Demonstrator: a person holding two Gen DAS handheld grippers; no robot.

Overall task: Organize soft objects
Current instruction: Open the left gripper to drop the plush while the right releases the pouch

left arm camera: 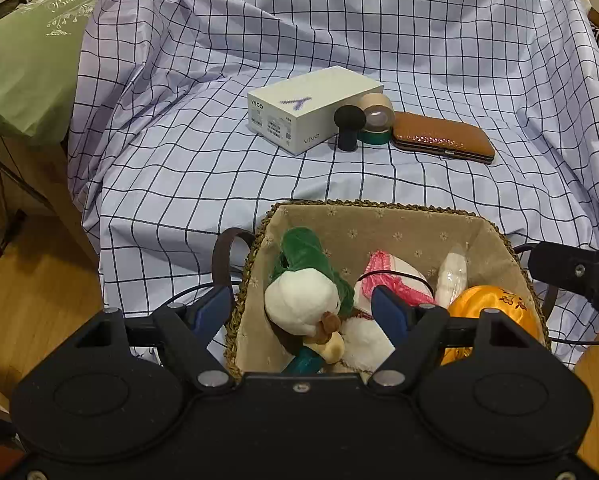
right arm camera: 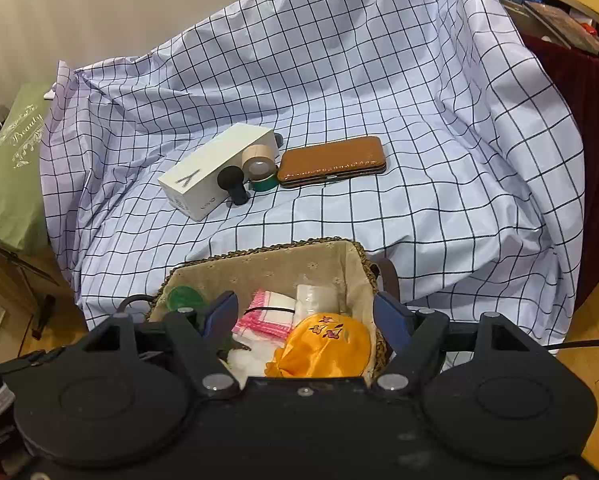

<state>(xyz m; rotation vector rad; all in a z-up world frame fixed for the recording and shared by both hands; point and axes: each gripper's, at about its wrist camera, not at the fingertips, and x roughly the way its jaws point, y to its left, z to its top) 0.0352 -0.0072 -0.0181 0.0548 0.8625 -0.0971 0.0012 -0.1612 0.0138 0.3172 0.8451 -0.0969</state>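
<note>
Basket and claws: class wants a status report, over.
Left claw open, empty, over basket. Right claw open, empty. Plush, pink cloth, orange pouch in basket. Box, tape, wallet on cloth beyond.

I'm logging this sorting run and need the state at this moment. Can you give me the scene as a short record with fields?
surface: checked cloth
container: woven basket, fabric-lined, near edge of the cloth
in basket: plush toy, pink-trimmed cloth, white wrapped roll, orange satin pouch
left on cloth: white phone box, black knob, tape rolls, brown case
left gripper: open, empty, over the basket
right gripper: open, empty, over the basket
</note>
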